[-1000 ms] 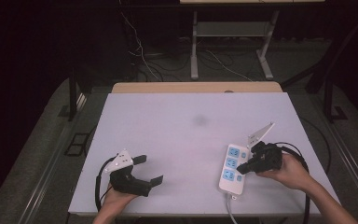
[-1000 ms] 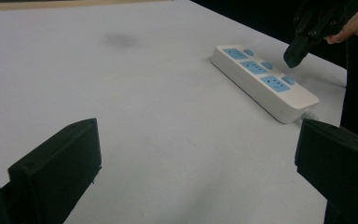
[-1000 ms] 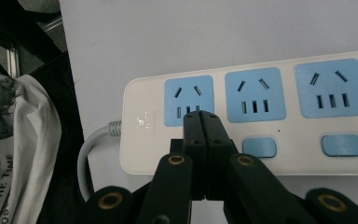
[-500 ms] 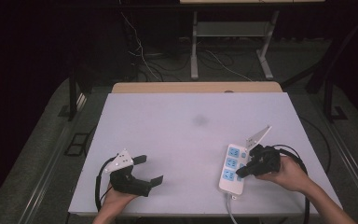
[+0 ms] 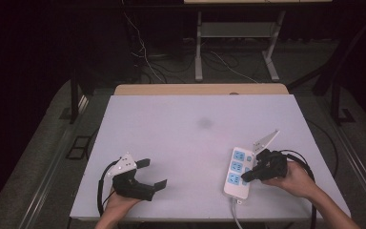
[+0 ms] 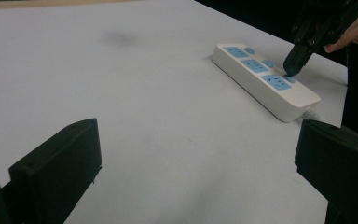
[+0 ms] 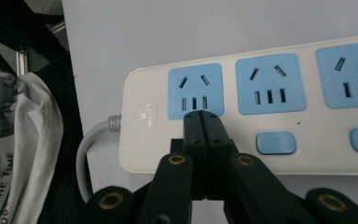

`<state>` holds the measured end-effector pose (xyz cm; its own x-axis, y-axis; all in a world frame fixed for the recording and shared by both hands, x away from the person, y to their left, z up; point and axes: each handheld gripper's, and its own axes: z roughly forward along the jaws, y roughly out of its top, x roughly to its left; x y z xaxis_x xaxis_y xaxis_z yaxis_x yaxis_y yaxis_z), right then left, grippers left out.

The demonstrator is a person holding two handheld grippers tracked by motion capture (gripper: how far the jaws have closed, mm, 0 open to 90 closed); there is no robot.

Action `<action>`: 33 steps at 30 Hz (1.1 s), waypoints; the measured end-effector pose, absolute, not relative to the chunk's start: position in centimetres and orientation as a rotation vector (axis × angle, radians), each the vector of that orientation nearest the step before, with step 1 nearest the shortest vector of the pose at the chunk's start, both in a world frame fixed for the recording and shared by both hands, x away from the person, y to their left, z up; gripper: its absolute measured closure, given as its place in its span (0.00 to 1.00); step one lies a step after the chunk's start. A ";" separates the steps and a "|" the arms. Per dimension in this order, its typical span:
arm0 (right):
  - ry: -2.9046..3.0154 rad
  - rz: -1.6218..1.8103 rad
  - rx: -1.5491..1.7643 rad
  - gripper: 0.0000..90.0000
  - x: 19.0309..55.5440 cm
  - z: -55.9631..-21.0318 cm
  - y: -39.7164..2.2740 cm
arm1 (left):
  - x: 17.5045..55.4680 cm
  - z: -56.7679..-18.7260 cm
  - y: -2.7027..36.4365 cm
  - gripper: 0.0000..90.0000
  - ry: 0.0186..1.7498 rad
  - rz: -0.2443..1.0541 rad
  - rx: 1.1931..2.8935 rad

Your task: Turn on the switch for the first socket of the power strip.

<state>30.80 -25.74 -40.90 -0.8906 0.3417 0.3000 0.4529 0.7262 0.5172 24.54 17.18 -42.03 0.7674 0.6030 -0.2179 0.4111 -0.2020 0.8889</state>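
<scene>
A white power strip (image 5: 237, 172) with 3 blue socket faces lies near the front right part of the white table (image 5: 190, 143), its grey cord (image 5: 236, 217) running off the front edge. The right gripper (image 5: 249, 174) is clenched, its 2 jaws pressed flat together with nothing between them, and its tip rests on the strip beside the socket nearest the cord. In the right gripper view the joined jaw tips (image 7: 202, 117) touch the strip (image 7: 279, 154) just below that end socket (image 7: 195, 91), where the blue switch button (image 7: 275, 142) of the next socket has its counterpart. From the left gripper view, the tip meets a small blue button (image 6: 287, 79) at the strip's near end. The left gripper (image 5: 151, 174) sits at the front left of the table, well apart from the strip, its jaws spread wide and holding nothing.
</scene>
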 end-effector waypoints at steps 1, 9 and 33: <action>-2.746 -0.893 -0.636 1.00 30.8 -40.9 -25.7 | 24.5 -42.0 17.2 0.00 0.782 0.211 1.833; -2.737 -0.917 -0.661 1.00 30.5 -41.1 -25.9 | 24.5 -42.0 17.2 0.00 0.783 0.215 1.832; -2.810 -0.901 -0.659 1.00 30.0 -41.2 -25.5 | 24.5 -42.0 17.3 0.00 0.784 0.218 1.826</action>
